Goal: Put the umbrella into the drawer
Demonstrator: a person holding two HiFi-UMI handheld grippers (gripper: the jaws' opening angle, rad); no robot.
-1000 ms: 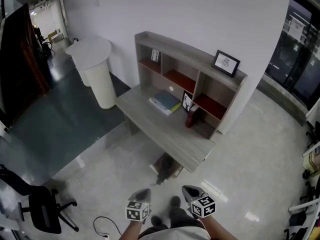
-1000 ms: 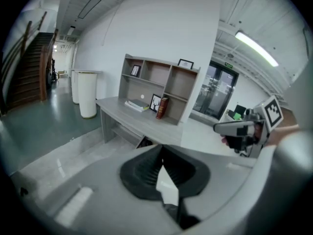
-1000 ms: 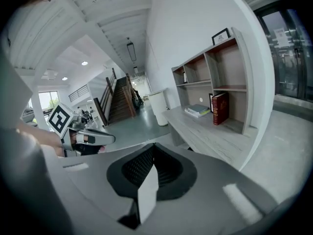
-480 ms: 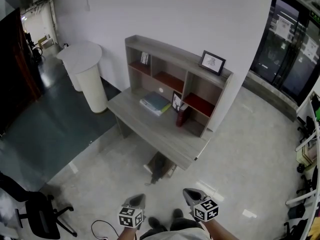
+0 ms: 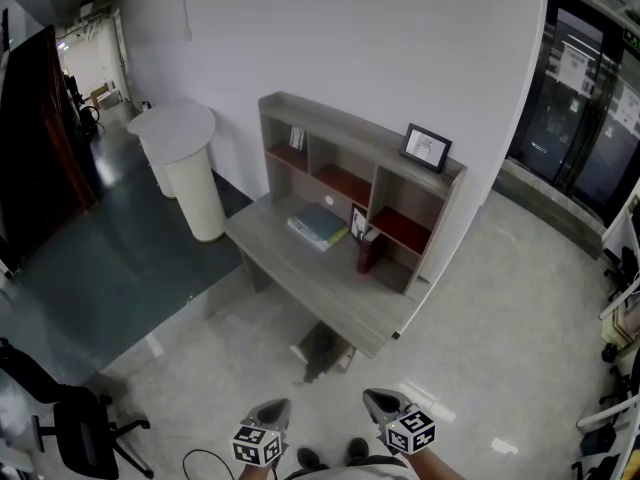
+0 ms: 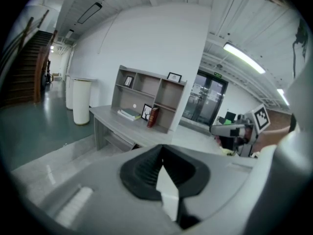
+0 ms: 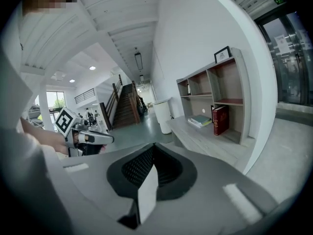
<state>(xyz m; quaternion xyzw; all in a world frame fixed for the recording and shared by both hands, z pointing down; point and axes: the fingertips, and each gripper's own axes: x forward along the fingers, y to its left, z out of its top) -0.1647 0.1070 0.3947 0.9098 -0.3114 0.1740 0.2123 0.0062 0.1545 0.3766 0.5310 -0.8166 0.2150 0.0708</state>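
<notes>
Here, left gripper and right gripper both have jaws together; the shelf unit holds a red book.

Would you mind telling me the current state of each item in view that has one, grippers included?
left gripper, jaws together, empty.
right gripper, jaws together, empty.
red book, upright on the desk.
stack of books, lying flat on the desk.
picture frame, standing on top of the hutch.
dark thing, on the floor under the desk, too unclear to identify.
</notes>
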